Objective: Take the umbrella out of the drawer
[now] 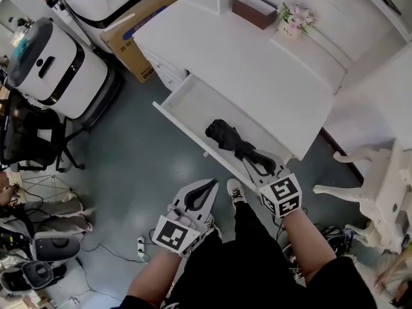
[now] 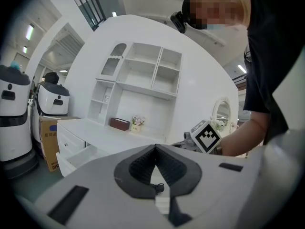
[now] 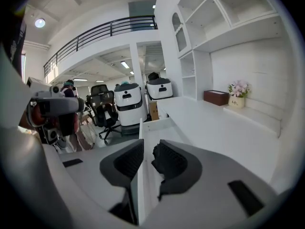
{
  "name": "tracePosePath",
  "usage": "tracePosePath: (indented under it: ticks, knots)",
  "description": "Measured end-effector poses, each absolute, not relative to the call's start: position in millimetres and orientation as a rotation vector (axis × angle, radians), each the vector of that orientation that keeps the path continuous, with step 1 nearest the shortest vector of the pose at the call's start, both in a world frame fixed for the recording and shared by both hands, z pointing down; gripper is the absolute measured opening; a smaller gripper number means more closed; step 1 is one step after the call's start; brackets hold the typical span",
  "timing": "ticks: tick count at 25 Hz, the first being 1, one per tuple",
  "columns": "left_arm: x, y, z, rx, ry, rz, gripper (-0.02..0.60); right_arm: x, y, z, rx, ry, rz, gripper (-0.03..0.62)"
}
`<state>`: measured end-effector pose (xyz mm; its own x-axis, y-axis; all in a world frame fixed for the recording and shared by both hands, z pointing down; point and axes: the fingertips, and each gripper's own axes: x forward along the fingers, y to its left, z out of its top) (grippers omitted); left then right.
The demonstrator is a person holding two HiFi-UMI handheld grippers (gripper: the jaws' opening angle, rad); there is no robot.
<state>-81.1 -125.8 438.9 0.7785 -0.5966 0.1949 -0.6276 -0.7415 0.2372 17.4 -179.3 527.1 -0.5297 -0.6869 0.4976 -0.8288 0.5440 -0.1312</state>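
Colours and patterns, desk and open drawer.
Umbrella [image 1: 232, 140]: black. Drawer [image 1: 187, 102], desk [image 1: 244, 63]: white. Box [image 1: 255, 9]: dark brown. Flowers [image 1: 295, 13]: pink. Carton [image 1: 138, 34]: tan. Floor [image 1: 135, 166]: grey-blue. Left gripper [image 2: 156, 147], right gripper [image 3: 147, 149]: pale grey, ribbed black pads. Marker cubes [image 1: 283, 195]: black-and-white squares. Machines [image 1: 55, 69]: white, black bands.

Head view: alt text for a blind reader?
A folded black fabric umbrella lies in the open white drawer of a white desk. The open right claw is at the drawer's front edge; the shut left claw hangs over the floor.
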Motion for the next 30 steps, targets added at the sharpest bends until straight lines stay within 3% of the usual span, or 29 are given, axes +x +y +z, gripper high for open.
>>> tracePosePath:
  ticks: [17,30]
  knots:
    - [-59,-148,478,2.563,-1.020,0.235,-0.003,28,-223,690,0.863,-2.159,0.600,0.187]
    - [-59,-145,497,2.494,-1.055,0.248,-0.003,21,-232,745,0.686,-2.050,0.567,0.229]
